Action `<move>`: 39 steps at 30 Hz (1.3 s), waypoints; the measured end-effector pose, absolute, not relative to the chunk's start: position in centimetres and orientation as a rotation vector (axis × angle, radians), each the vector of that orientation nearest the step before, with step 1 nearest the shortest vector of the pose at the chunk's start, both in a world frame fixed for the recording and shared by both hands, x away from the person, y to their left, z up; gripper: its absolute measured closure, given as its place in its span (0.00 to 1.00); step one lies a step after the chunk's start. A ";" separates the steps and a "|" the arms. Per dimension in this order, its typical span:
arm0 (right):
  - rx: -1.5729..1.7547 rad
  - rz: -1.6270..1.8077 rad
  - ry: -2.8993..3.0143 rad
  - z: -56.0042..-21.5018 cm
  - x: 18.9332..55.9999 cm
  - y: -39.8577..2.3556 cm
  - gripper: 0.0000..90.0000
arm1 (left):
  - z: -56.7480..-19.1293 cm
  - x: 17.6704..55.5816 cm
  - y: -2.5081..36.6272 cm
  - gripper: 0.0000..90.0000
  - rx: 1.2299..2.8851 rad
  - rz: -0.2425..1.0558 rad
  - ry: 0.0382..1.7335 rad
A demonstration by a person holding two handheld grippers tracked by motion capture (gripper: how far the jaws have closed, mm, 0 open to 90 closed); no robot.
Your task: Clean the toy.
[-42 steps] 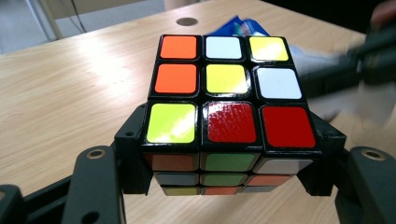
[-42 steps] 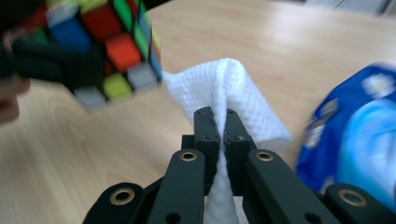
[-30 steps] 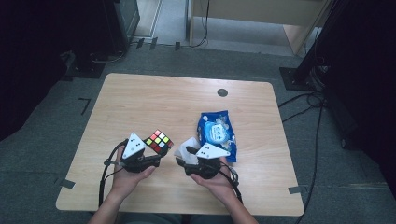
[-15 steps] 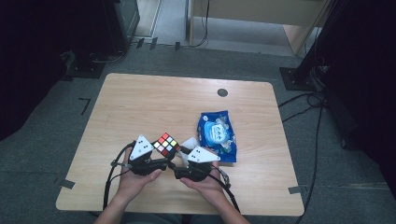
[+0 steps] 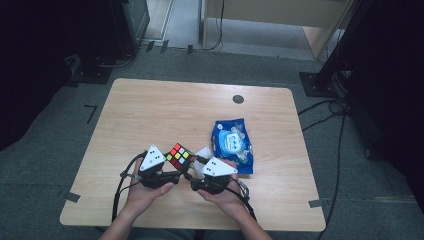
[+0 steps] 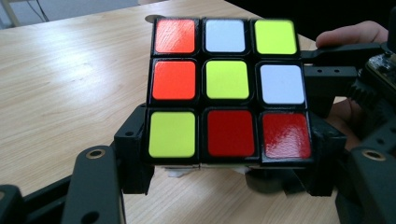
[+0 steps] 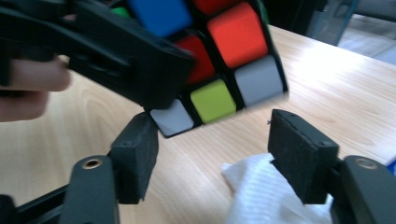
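A scrambled colour cube [image 5: 180, 156] hangs just above the wooden table [image 5: 200, 110] near its front edge. My left gripper [image 5: 175, 166] is shut on it, and its pads clamp the cube [image 6: 226, 86] at the bottom row from both sides. My right gripper [image 5: 196, 167] faces it from the right, open. Its jaws have just been closing, with the cube's lower corner [image 7: 212, 100] over the gap between the pads [image 7: 299, 154] and nothing pressed. In the left gripper view the right gripper's black jaws reach in beside the cube's right face.
A blue snack packet [image 5: 232, 144] lies right of the hands. A crumpled white tissue [image 7: 266, 196] sits on the table under the right gripper's jaws. A small dark round spot [image 5: 238, 99] marks the far side. Cables trail off the front edge.
The cube and my left gripper have shifted slightly right, closer to the right gripper. Both hands sit a bit nearer the front edge than a second ago.
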State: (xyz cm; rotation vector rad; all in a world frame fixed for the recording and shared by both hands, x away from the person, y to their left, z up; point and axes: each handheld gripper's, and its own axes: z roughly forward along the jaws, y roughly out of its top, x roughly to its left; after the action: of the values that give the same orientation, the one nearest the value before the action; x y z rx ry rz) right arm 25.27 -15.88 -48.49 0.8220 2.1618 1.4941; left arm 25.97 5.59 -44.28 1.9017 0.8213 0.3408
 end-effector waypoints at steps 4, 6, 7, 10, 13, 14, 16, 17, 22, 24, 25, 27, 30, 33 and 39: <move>0.849 1.502 2.146 -48.5 25.5 -16.5 0.41 | -44.3 26.0 5.7 0.38 1.904 0.334 0.815; 0.841 1.498 2.144 -48.4 25.5 -16.5 0.43 | -44.3 25.9 5.6 0.38 1.902 0.342 0.811; 0.840 1.494 2.145 -48.4 25.5 -16.6 0.44 | -44.2 25.8 5.6 0.38 1.896 0.365 0.800; 0.892 1.436 2.115 -48.4 25.7 -16.8 0.59 | -44.1 25.7 5.8 0.38 1.885 0.364 0.794; 1.059 1.522 2.035 -48.2 26.4 -18.3 0.61 | -44.3 25.6 5.8 0.38 1.901 0.373 0.776; 1.075 1.550 2.022 -48.1 26.6 -18.7 0.64 | -44.3 25.6 5.8 0.38 1.891 0.358 0.772; 1.075 1.559 2.020 -48.0 26.6 -19.0 0.68 | -44.3 25.6 5.7 0.38 1.882 0.346 0.761; 1.068 1.574 2.045 -48.0 26.5 -19.0 0.77 | -44.3 25.5 5.5 0.38 1.887 0.337 0.727; 1.041 1.655 2.036 -47.4 26.0 -18.9 0.95 | -44.8 25.3 4.9 0.38 1.933 0.328 0.697; 1.028 1.646 2.044 -47.3 26.0 -18.9 0.96 | -44.8 25.4 4.9 0.38 1.932 0.317 0.698; 1.049 1.681 2.059 -47.4 26.1 -19.0 0.96 | -44.7 25.4 5.0 0.38 1.939 0.317 0.697; 1.044 1.670 2.068 -47.6 26.0 -18.9 0.97 | -44.8 25.4 4.9 0.38 1.951 0.315 0.690; 1.031 1.655 2.075 -47.6 25.9 -18.8 0.97 | -44.8 25.4 4.9 0.38 1.952 0.314 0.685; 1.015 1.652 2.063 -47.4 25.7 -18.8 0.97 | -44.8 25.5 5.0 0.38 1.946 0.293 0.687; 0.999 1.638 2.060 -47.2 25.4 -18.7 0.97 | -44.8 25.5 5.1 0.38 1.952 0.284 0.680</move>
State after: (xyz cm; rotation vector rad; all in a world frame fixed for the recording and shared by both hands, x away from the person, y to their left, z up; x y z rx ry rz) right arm 25.44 -18.67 -47.20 0.9993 2.0600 1.6379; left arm 25.48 5.07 -44.82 1.9524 0.6804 0.2835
